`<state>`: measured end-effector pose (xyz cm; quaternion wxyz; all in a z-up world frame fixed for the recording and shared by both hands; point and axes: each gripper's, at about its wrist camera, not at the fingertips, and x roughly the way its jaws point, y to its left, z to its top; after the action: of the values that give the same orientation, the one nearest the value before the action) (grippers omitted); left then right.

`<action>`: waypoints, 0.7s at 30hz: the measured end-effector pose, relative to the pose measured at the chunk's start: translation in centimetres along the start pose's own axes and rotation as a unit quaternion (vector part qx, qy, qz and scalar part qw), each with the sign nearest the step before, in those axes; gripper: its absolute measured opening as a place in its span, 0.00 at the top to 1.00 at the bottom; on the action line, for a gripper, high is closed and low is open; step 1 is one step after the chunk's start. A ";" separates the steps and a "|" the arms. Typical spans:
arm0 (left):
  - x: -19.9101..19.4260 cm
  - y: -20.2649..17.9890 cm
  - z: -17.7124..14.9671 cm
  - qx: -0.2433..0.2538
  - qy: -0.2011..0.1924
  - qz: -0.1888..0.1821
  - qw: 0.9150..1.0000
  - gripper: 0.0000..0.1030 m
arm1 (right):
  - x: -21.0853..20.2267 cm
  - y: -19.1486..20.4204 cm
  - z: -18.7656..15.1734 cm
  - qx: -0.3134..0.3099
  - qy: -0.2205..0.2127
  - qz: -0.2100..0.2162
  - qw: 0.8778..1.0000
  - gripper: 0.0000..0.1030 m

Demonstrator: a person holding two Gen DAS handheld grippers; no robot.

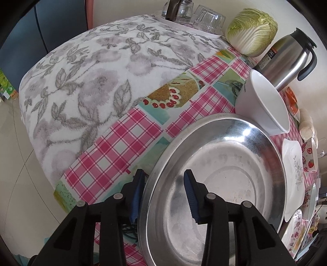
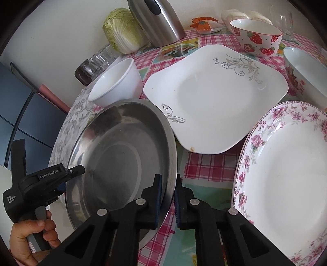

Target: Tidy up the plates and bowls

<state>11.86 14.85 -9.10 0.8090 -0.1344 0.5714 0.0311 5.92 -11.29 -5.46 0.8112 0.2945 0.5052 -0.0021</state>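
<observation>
A steel plate point(image 1: 214, 174) lies on the checked tablecloth; it also shows in the right wrist view point(image 2: 114, 161). My left gripper point(image 1: 163, 194) straddles its left rim, one finger inside, one outside, with a wide gap. My right gripper point(image 2: 168, 196) clamps its right rim between both fingers. A plain white bowl point(image 2: 117, 81) sits behind the steel plate, also in the left wrist view point(image 1: 263, 102). A white square plate point(image 2: 214, 98) and a floral round plate point(image 2: 286, 180) lie to the right. A strawberry bowl point(image 2: 255, 36) and another flowered bowl point(image 2: 302, 71) stand at the back.
A steel thermos jug point(image 1: 286, 59), a cabbage point(image 1: 251, 30) and glasses on a tray point(image 1: 196, 18) stand along the wall. A grey floral towel point(image 1: 92, 81) covers the table's left part. An orange packet point(image 2: 204, 24) lies at the back.
</observation>
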 end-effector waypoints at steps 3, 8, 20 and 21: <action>0.0 0.4 0.1 -0.009 -0.002 0.002 1.000 0.71 | -0.1 0.0 0.1 0.000 0.000 -0.002 1.000 0.89; -0.2 0.7 0.2 -0.016 -0.002 -0.006 1.000 0.71 | -0.9 0.3 0.2 -0.007 -0.009 -0.003 1.000 0.89; -1.1 1.3 -0.4 -0.050 0.010 -0.057 0.997 0.72 | -3.3 0.6 0.9 -0.015 -0.033 0.007 0.999 0.88; -1.2 1.3 -0.4 -0.049 0.009 -0.057 0.997 0.72 | -3.3 0.6 0.8 -0.017 -0.033 0.006 0.999 0.88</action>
<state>10.80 16.12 -8.40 0.7965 -0.2064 0.5683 0.0119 5.21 -12.12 -2.20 0.8324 0.2838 0.4759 0.0018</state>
